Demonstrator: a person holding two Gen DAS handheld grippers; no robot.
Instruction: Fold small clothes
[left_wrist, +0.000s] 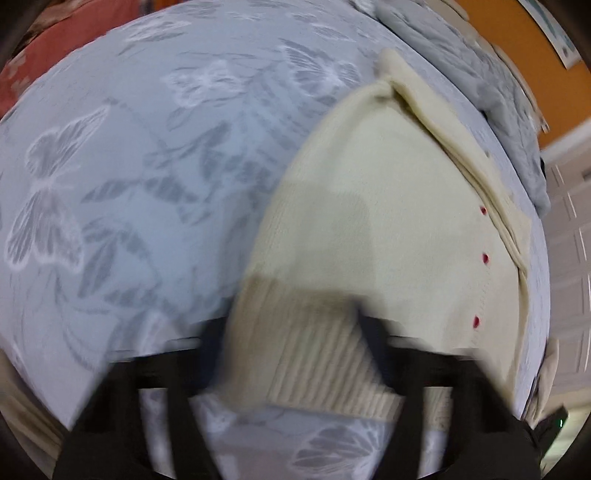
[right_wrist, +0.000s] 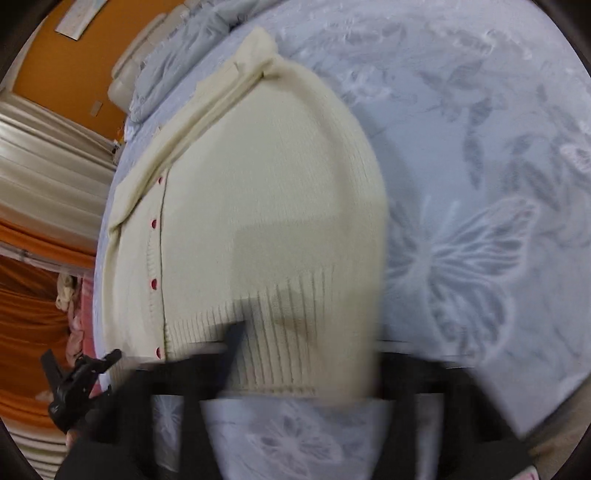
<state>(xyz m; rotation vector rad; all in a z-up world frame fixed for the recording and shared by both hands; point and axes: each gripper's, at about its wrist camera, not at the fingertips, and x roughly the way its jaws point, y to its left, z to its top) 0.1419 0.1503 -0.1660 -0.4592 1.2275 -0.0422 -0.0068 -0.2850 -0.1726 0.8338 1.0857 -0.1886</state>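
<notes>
A cream knitted cardigan (left_wrist: 376, 229) lies flat on a bed. The bed has a pale blue bedspread (left_wrist: 147, 166) with grey and white butterflies and leaves on it. The cardigan has a row of small red buttons (left_wrist: 484, 258) down one side, and a sleeve (left_wrist: 461, 136) is folded along that same side. Its ribbed bottom edge (left_wrist: 317, 362) points at the cameras.

The left gripper (left_wrist: 291, 332) is down at the ribbed edge. Its two black fingers (left_wrist: 376, 332) are wide apart, one on each side of the ribbed cloth. The picture is blurry, so I cannot tell if they are pinching the cloth.

The right gripper (right_wrist: 306, 354) is at the ribbed edge too (right_wrist: 280, 332). One black finger (right_wrist: 232, 347) lies on top of the ribbing, and the other is beside the cardigan's edge. They are wide apart as well. It is too blurry to tell if they hold anything.

A crumpled grey blanket (left_wrist: 498, 92) sits at the far end of the bed. Behind it is an orange wall (right_wrist: 74, 66).
</notes>
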